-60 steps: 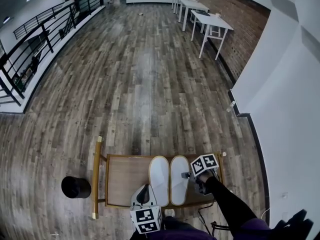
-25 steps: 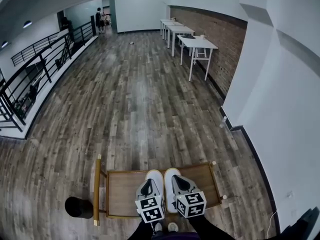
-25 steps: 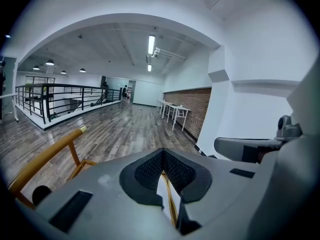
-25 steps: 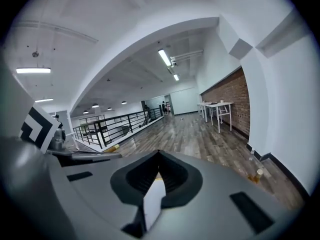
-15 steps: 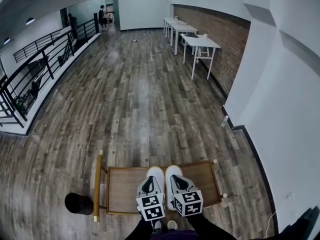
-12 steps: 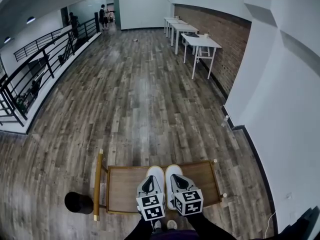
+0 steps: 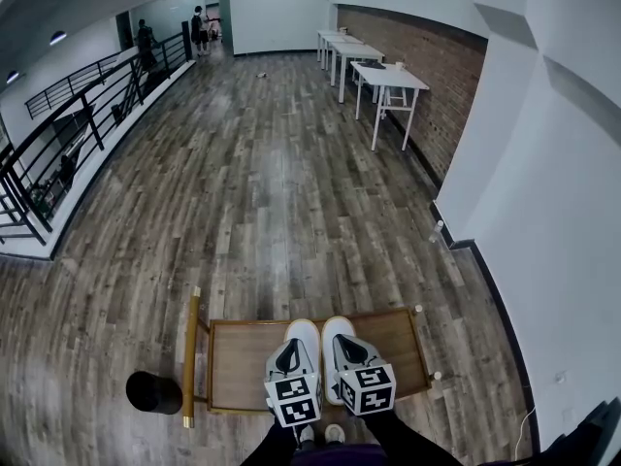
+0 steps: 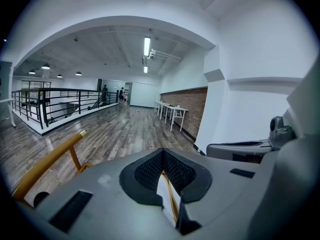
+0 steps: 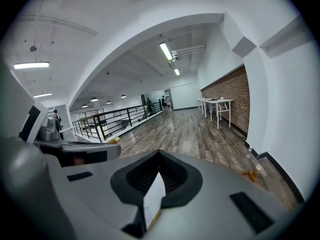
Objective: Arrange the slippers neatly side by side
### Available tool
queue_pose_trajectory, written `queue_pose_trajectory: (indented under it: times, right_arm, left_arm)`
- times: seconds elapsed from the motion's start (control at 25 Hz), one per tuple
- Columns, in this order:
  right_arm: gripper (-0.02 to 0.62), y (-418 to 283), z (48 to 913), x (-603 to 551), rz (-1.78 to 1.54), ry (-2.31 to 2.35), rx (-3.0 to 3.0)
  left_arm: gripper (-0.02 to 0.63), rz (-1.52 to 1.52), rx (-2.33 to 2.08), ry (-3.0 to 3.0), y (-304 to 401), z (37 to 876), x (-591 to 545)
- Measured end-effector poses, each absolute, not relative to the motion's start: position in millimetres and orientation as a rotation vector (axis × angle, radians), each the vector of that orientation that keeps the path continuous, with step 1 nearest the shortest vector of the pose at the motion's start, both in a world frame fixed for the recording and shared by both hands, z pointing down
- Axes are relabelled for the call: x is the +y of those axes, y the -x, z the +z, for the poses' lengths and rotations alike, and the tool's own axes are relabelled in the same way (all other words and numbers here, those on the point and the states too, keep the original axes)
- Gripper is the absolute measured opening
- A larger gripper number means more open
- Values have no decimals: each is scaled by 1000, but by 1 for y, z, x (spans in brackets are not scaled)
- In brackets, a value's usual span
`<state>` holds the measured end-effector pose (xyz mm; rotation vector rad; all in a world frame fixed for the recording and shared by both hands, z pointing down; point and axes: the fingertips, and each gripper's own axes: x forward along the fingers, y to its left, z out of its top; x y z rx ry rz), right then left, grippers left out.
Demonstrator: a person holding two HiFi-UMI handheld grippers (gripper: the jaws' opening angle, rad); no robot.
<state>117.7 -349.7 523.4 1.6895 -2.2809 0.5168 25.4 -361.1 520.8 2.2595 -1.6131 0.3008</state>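
Observation:
Two white slippers, the left slipper (image 7: 303,331) and the right slipper (image 7: 338,327), lie side by side with toes pointing away on a wooden tray table (image 7: 238,362). My left gripper (image 7: 288,349) hovers over the left slipper's heel end, jaws shut and empty. My right gripper (image 7: 346,348) hangs beside it over the right slipper, also shut with nothing held. In the left gripper view the jaws (image 8: 162,155) meet, and a strip of white slipper (image 8: 165,194) shows below them. The right gripper view shows the same: jaws (image 9: 159,158) together, white slipper (image 9: 152,196) beneath.
A yellow wooden handle (image 7: 189,355) runs along the table's left side, with a black round object (image 7: 153,392) on the floor beside it. White tables (image 7: 386,76) stand by the brick wall, a black railing (image 7: 78,115) lines the left. People (image 7: 146,37) stand far off.
Earlier the grippers were apart, the right one at the right slipper's outer side. They have come together over the slippers' heel ends and have held still over the last second.

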Motion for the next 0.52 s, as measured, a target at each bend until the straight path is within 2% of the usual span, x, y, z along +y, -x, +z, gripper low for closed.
queue_pose_trajectory:
  times: [0.52]
  right_arm:
    - [-3,-118,524,-353,514,-1694,-2281]
  left_arm:
    - [0,311,-1571,-2263,-34,528,-360]
